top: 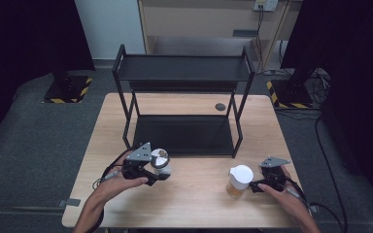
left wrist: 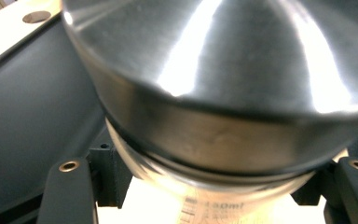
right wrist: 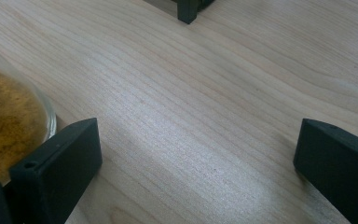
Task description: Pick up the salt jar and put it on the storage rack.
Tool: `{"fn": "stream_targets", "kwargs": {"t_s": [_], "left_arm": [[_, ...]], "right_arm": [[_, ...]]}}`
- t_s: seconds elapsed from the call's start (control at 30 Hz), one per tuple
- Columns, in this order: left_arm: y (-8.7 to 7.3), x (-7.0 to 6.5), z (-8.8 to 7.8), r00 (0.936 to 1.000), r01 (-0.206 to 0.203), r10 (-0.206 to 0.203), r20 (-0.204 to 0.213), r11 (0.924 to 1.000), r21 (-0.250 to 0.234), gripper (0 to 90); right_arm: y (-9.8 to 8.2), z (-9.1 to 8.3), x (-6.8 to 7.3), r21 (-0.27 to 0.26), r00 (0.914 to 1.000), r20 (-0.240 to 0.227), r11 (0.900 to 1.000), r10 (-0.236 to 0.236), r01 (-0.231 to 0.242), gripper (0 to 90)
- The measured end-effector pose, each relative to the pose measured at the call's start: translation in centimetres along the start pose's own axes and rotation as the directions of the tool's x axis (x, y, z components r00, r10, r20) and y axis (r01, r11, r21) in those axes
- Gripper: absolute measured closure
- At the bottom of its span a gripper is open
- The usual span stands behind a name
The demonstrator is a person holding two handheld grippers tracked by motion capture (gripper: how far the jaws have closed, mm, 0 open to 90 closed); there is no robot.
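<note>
A shiny silver lid is seen on a clear jar printed with dark measuring marks. A white lid is carried by a second clear jar, in which an orange-brown powder is held. The table is made of pale wood with a fine grain. The shelf rack is coloured black, as are both grippers' jaws. The floor is covered in dark grey carpet, and yellow-and-black stripes are borne by the stand bases.

Bare table lies between both jars; rack seemingly blocks the rear.
</note>
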State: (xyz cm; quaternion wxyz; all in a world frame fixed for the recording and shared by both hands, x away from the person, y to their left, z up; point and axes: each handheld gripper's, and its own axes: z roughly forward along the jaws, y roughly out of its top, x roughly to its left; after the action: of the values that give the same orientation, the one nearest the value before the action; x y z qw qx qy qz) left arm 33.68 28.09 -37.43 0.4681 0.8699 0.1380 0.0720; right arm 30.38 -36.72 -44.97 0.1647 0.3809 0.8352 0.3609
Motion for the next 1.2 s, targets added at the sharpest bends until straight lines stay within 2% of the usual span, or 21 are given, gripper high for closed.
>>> {"fn": "stream_targets", "kwargs": {"t_s": [0.2,0.5,0.83,1.2], "left_arm": [[1.4,0.4,-0.5,0.9997,-0.016,0.016,0.018,0.9999,-0.003,29.8],[2.7,1.3,-0.6,0.9985,-0.034,0.033,0.044,0.9994,0.008,29.8],[3.9,2.9,-1.7,0.9988,-0.03,0.03,0.039,0.9995,0.013,29.8],[7.4,4.7,-3.7,0.9974,-0.063,0.062,0.036,0.9977,0.025,29.8]], "right_arm": [[0.0,0.0,0.0,0.0,1.0,0.0,1.0,0.0,0.0,1.8],[0.0,0.0,0.0,0.0,1.0,0.0,1.0,0.0,0.0,1.7],[0.0,0.0,0.0,0.0,1.0,0.0,1.0,0.0,0.0,1.7],[0.0,0.0,0.0,0.0,1.0,0.0,1.0,0.0,0.0,1.7]]}}
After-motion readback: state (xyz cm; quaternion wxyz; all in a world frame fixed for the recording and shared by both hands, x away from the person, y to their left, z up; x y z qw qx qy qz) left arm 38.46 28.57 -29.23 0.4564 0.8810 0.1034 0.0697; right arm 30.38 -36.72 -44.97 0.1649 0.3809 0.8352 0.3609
